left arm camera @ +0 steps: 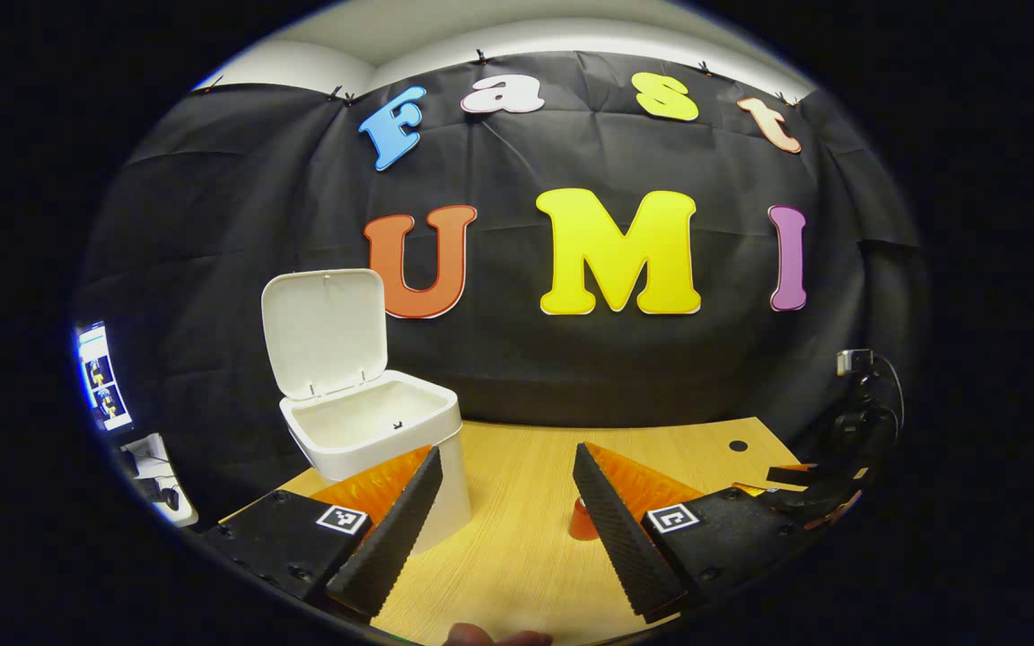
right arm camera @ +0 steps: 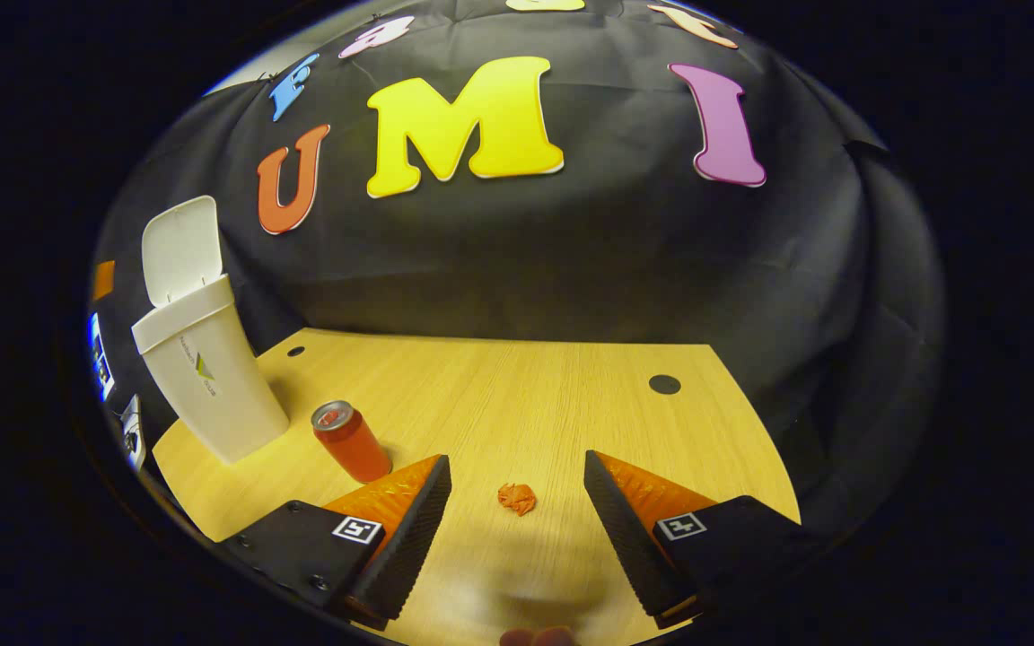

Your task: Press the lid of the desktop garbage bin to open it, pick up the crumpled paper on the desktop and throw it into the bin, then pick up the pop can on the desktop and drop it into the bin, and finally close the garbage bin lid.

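In the right gripper view, the right tool (right arm camera: 517,502) hangs low over the counter (right arm camera: 571,395) with its fingers spread wide and nothing between them. The crumpled paper (right arm camera: 517,498) lies on the bare wood just ahead, lined up with the gap between the fingers and touching neither. A little farther off to the left stands the pop can (right arm camera: 351,441), upright, and beyond it the garbage bin (right arm camera: 212,386) near the counter's left edge, its lid (right arm camera: 180,247) tipped up and back.

In the left gripper view, the left tool (left arm camera: 503,502) is likewise released and empty. The bin (left arm camera: 373,431) stands close behind its left finger, its mouth open and, as far as can be seen, empty. The bottom of the can (left arm camera: 582,520) peeks out beside the right finger. At the far right edge part of the other tool (left arm camera: 818,484) is in sight.

With the lid already up and both items on the counter, the step in hand looks like picking up the paper. The next move calls for the right tool to ease forward and down until the fingers flank the wad, then close gently, since paper this small and light could skid or slip out of a loose pinch.
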